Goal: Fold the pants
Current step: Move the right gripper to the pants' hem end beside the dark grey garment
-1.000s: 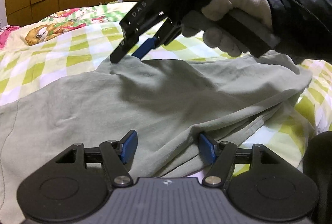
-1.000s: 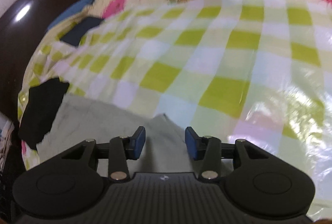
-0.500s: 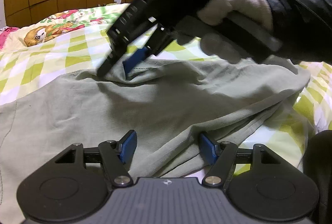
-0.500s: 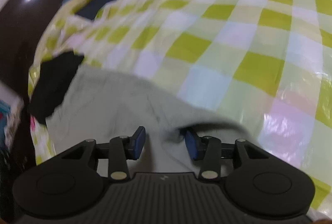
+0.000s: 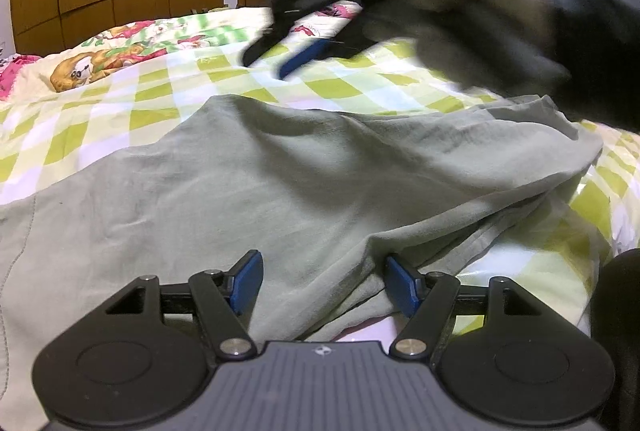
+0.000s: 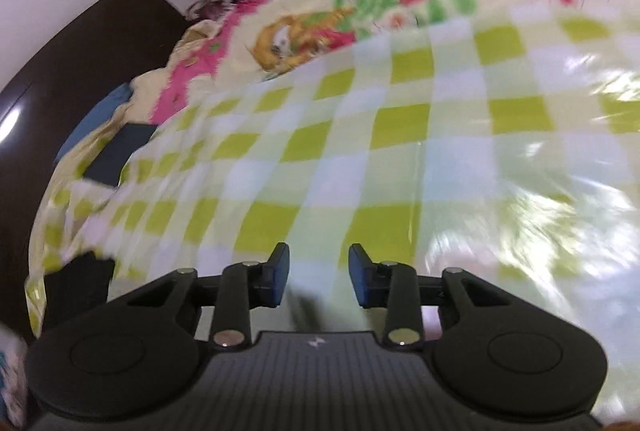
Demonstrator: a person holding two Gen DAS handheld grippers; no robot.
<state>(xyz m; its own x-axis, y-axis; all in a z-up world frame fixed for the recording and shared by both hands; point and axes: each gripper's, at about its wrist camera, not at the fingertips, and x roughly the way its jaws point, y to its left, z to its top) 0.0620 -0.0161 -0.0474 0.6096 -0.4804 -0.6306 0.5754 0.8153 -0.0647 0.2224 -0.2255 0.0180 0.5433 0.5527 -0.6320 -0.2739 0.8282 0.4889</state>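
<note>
Left gripper [image 5: 322, 283] gapes unclenched, pants [image 5: 280, 191] fold slack between its pads; right gripper [image 6: 319, 275], narrowing, grips nothing, above checked sheet [image 6: 400, 159].

- In the left wrist view the right tool [image 5: 280, 59] and the gloved hand [image 5: 472, 19] holding it were smeared by motion blur.
- The pants [image 5: 280, 191] ran off the left edge.
- The right wrist view showed the bed [image 6: 400, 151] blurred throughout.

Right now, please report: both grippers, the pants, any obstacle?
Left gripper open, pants between fingers. Right gripper open, empty, above the bed. No obstacle seen.
</note>
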